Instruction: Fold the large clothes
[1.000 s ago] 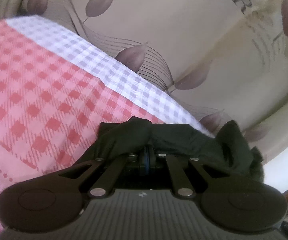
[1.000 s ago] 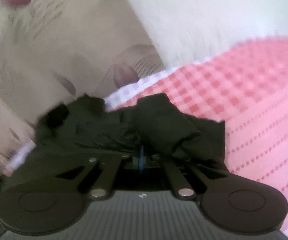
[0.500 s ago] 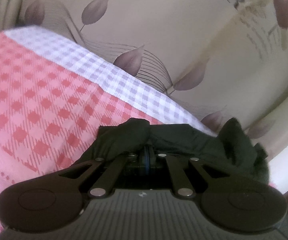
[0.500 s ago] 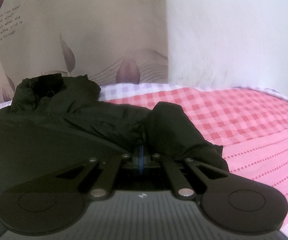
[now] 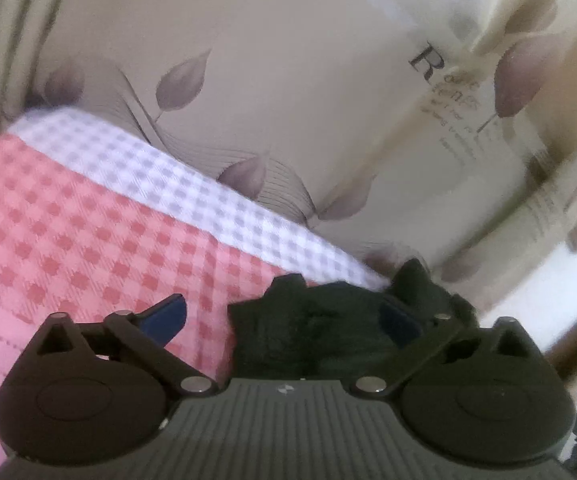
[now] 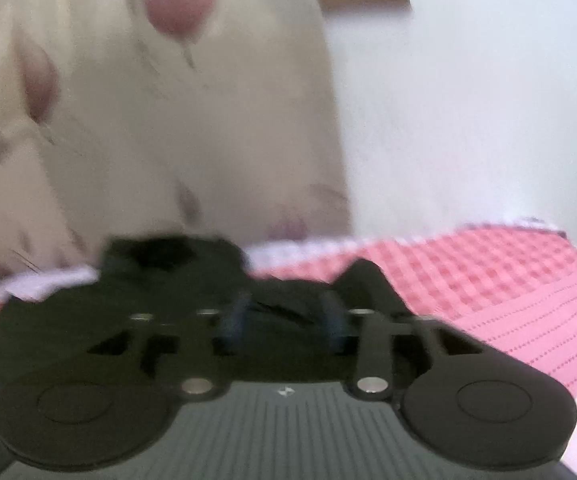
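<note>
Left gripper (image 5: 284, 316): jaws opening, spread wide, blue pads far apart, one at nine o'clock over the bedsheet, the other at three o'clock against dark cloth. Dark garment (image 5: 320, 328) bunched low in the left wrist view, from centre toward four o'clock, lying between the spread pads but pinched by neither; left pad clear of it, right pad (image 5: 398, 320) just beside or brushing the folds, contact unclear. Garment resting on the pink checked bedsheet (image 5: 88, 232), which fills the view from eight to ten o'clock, with a white-and-grey checked border running diagonally toward the centre. Beige curtain with leaf print (image 5: 288, 100) behind, from eleven to two o'clock, some lettering on it at one o'clock.

Right gripper (image 6: 284, 320): jaws opening, roughly part-way apart, picture blurred. Dark garment (image 6: 168, 280) spread across the right wrist view from nine o'clock to centre, a fold lying in the gap between the blue pads, not clamped. Pink checked bedsheet (image 6: 488, 280) at three to four o'clock. Pale curtain (image 6: 148, 120) at ten to twelve o'clock, white wall (image 6: 468, 100) at one to two o'clock.
</note>
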`<state>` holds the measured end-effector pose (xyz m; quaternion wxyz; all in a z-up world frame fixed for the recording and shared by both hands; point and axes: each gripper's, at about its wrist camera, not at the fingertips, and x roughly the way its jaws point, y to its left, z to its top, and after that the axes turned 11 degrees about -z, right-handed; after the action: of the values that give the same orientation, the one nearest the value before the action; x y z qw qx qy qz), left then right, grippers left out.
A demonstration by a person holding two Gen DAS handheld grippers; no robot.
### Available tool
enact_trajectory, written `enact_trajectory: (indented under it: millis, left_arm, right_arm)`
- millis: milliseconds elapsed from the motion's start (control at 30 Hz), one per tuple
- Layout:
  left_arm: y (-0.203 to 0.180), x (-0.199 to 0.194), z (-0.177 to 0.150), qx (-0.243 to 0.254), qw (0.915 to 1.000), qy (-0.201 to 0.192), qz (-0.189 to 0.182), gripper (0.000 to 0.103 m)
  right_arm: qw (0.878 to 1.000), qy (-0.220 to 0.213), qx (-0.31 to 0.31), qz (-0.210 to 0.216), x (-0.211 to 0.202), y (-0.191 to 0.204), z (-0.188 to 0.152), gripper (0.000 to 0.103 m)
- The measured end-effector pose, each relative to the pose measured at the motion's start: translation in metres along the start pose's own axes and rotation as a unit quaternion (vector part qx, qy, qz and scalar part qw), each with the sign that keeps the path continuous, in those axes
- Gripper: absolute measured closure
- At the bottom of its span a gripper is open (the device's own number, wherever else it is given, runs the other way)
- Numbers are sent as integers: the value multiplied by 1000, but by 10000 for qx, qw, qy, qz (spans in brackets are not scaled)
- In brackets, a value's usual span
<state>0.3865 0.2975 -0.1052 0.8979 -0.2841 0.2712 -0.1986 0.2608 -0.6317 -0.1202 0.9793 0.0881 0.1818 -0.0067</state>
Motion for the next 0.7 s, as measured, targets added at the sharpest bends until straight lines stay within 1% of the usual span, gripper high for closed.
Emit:
enact_trajectory:
  millis: [33,67,133,233,267,333,367,433,467,500,533,600,700]
  left_arm:
    - [6,3,2,-77,9996,232,-134,0]
    - [11,7,2,-96,9987,454,-233,0]
    - [16,15,-2,33,9960,765,-454,1]
    - [32,33,-12,-119,9894,1160,-860,3]
    - [37,40,-15,-181,9870,1257,-985,4]
    - [42,47,-19,-137,9845,1201,-1271,4]
    - [46,51,-19,-249,9811,1230,-1471,6]
    - [52,60,-16,-349,9748,1340,-1748,20]
    - [53,65,-14,-330,9722,1466,-1798,35]
    - [53,70,-14,-243,9708,1563,-1802,43]
    - [54,72,-14,-192,9684,1617,-1887,45]
    - [59,78,-13,-309,9637,1608,-2108,53]
    - [58,88,-15,-389,9599,1616,-2256,55]
  right_arm:
    - [9999,-87,76,81,-12,-1,-3,12]
    - [9998,-133,121,128,-22,-2,-7,12]
    - [9998,-110,62,148,-37,-3,-14,12]
    - [9998,-85,-160,115,-51,-4,-22,12]
    - [9997,-91,-227,89,-55,-3,-23,12]
    - [9994,-114,-324,33,-60,-4,-24,12]
    - [9994,-110,-328,4,-61,-5,-24,12]
    - [9995,-94,-280,-75,-61,-9,-24,12]
    - [9996,-77,-245,-98,-60,-11,-24,12]
    - [9996,-62,-234,-124,-59,-13,-23,12]
    - [9995,-66,-248,-163,-58,-14,-23,12]
    - [9994,-61,-241,-236,-53,-16,-25,12]
    - [9995,15,21,-317,-44,-20,-28,12]
